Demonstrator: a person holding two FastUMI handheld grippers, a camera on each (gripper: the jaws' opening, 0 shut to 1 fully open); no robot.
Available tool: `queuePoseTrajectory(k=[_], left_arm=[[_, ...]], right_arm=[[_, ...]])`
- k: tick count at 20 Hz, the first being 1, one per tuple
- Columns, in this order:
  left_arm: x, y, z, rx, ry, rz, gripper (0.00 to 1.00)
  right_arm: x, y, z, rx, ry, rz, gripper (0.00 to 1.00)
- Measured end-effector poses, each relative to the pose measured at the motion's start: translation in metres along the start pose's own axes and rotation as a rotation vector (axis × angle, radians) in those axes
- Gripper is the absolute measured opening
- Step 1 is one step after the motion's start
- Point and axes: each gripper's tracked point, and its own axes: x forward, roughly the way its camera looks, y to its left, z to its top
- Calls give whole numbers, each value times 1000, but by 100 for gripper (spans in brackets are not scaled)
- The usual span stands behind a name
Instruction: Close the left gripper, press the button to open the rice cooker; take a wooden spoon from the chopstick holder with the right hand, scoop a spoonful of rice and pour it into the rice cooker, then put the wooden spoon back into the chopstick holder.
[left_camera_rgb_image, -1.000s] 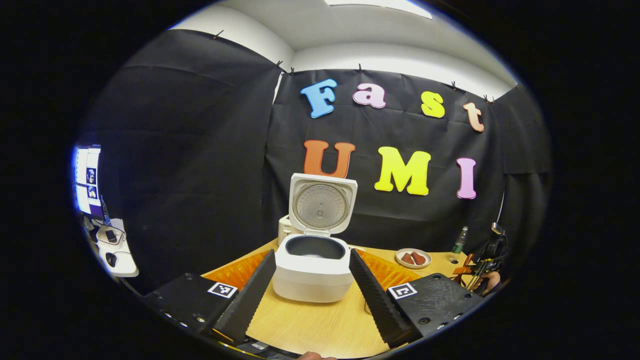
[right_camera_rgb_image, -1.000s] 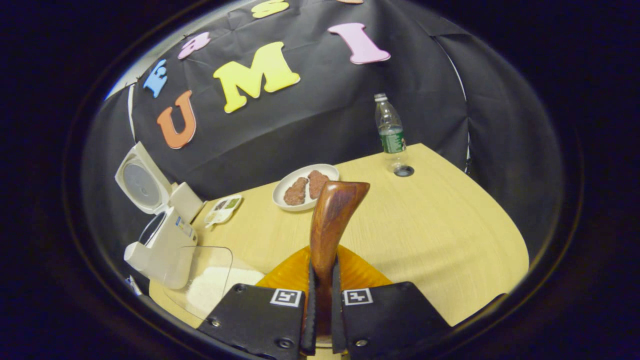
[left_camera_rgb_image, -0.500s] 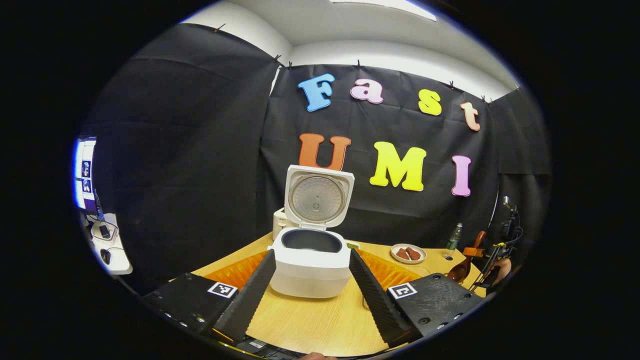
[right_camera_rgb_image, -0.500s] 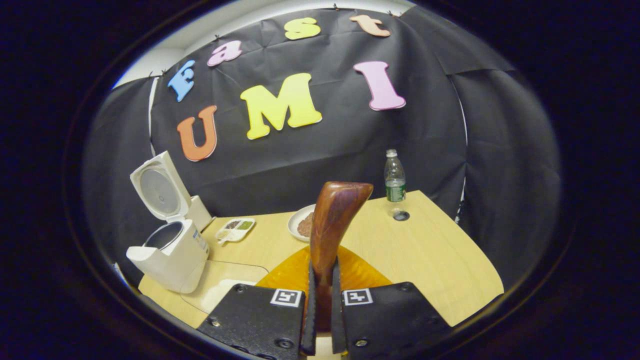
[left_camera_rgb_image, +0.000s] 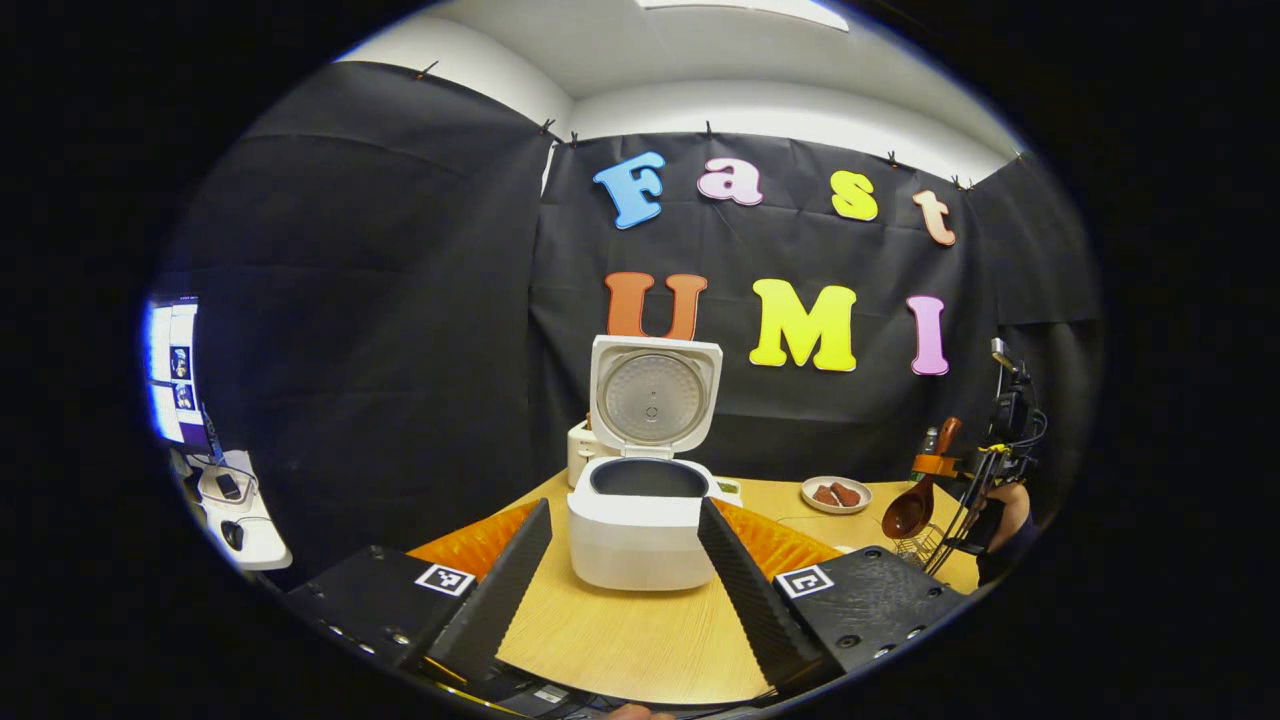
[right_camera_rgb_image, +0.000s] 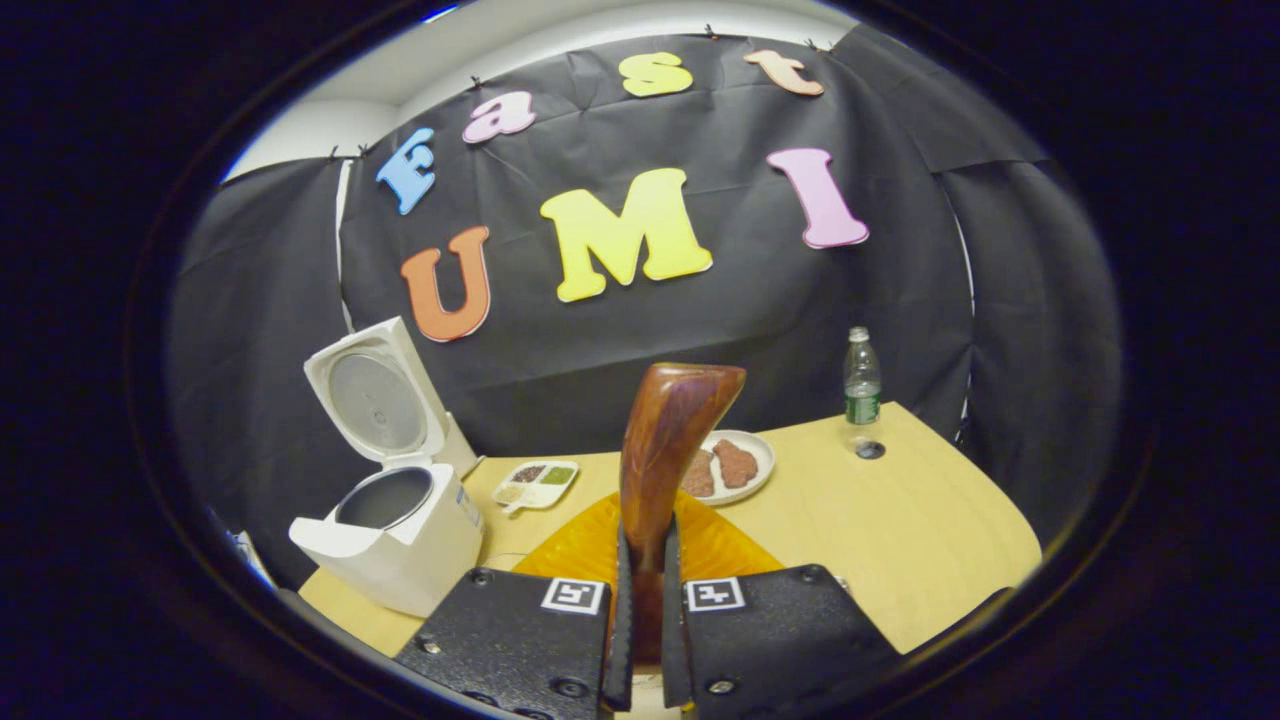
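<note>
Rice cooker (left_camera_rgb_image: 642, 520) is sitting straight ahead of the left gripper (left_camera_rgb_image: 624, 570), its lid (left_camera_rgb_image: 654, 396) standing upright and the dark inner pot (left_camera_rgb_image: 648, 478) lying open to view. The left gripper's two fingers (left_camera_rgb_image: 500, 590) are spreading wide apart to either side of the cooker's white body, holding nothing and hanging back from it over the wooden table (left_camera_rgb_image: 640, 640). Off to that gripper's right, the right gripper (left_camera_rgb_image: 945, 465) is hanging in the air with the wooden spoon (left_camera_rgb_image: 915, 500), the bowl of the spoon pointing down above a wire chopstick holder (left_camera_rgb_image: 915, 545); a hand (left_camera_rgb_image: 1005, 505) is showing behind it.

From the right gripper view, the right gripper (right_camera_rgb_image: 640, 600) is clenching the wooden spoon (right_camera_rgb_image: 665, 440) between both fingers, the handle rising up and forward out of the narrow gap. The rice cooker (right_camera_rgb_image: 395, 520) is standing ahead and to the left of this gripper, lid thrown back. Beyond the spoon handle a small divided dish (right_camera_rgb_image: 535, 482) is lying just beside the cooker, a white plate (right_camera_rgb_image: 755, 455) with two brown pieces is resting slightly right of the handle, and a plastic bottle (right_camera_rgb_image: 860, 385) is standing farther right near the table's (right_camera_rgb_image: 930, 530) far edge. An orange mat (right_camera_rgb_image: 590, 545) is spreading just ahead of the fingers.
</note>
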Motion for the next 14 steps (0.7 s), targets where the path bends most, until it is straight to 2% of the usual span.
queuePoseTrajectory(k=[3, 10, 14], left_arm=[[1, 0, 0, -15, -1, -16, 94], [8, 4, -13, -37, 39, -23, 94], [11, 2, -13, -25, 45, -27, 94]], right_arm=[[22, 21, -30, -45, 44, 11, 17], [54, 6, -85, -266, 69, -115, 17], [46, 14, -104, -267, 115, -108, 17]])
